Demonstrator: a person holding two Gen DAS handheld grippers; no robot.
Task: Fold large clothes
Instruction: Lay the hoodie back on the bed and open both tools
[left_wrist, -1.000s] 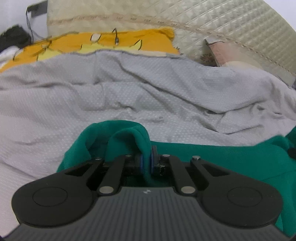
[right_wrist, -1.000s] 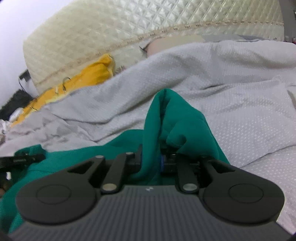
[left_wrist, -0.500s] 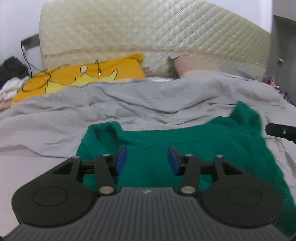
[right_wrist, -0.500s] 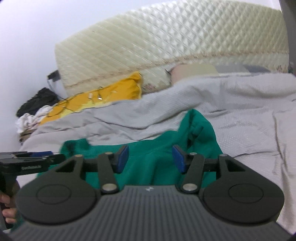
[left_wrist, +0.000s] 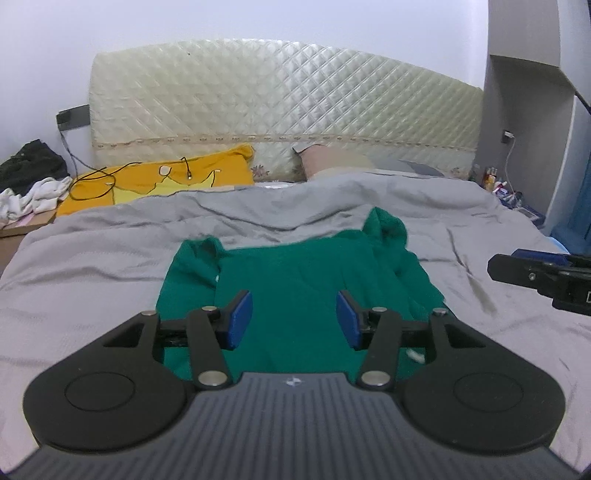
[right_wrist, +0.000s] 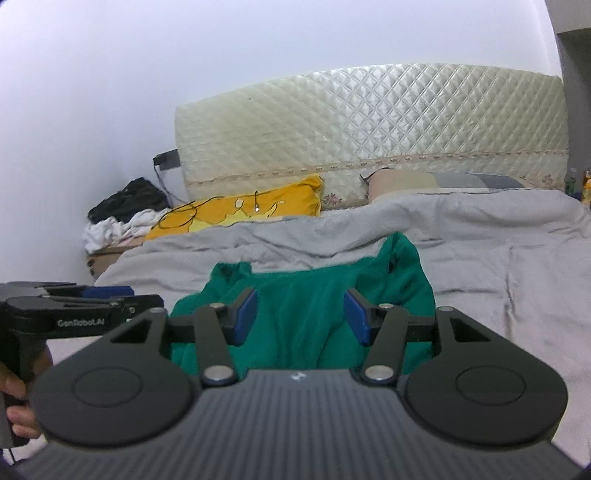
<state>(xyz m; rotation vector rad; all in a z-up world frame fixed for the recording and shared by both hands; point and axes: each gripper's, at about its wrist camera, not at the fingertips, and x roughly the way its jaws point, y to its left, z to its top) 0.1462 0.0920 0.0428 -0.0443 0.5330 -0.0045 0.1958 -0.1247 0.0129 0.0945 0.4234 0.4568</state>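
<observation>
left gripper (left_wrist: 293, 319): jaws opening, blue pads apart, nothing between them; raised above the cloth and looking down over it.
right gripper (right_wrist: 301, 317): jaws parted, blue pads apart, no fabric pinched; likewise clear of the cloth. Seen from the left wrist as a black tip at the right edge, apart from the garment.
green garment (left_wrist: 295, 291): spread on the grey bedsheet (left_wrist: 92, 266), lying as 1 folded panel with a straight far edge.
far corners: bunched into 2 raised humps, 1 at far left (left_wrist: 201, 251) and 1 at far right (left_wrist: 386, 225), neither lying flat.
step in hand: probably the pause after a lengthwise fold, both tools free and backed off for a fresh grip.
progress: judged partway; panel still broad, corners untidy.
next move: likely calls for lowering both tools to 2 matching points on 1 edge, pinching only the layers meant to travel, then carrying them across evenly.
care: soft knit, apt to drag the sheet or slip unevenly.
surroundings: yellow pillow (left_wrist: 162, 184) and quilted headboard (left_wrist: 288, 107) beyond, well apart from the garment.
</observation>
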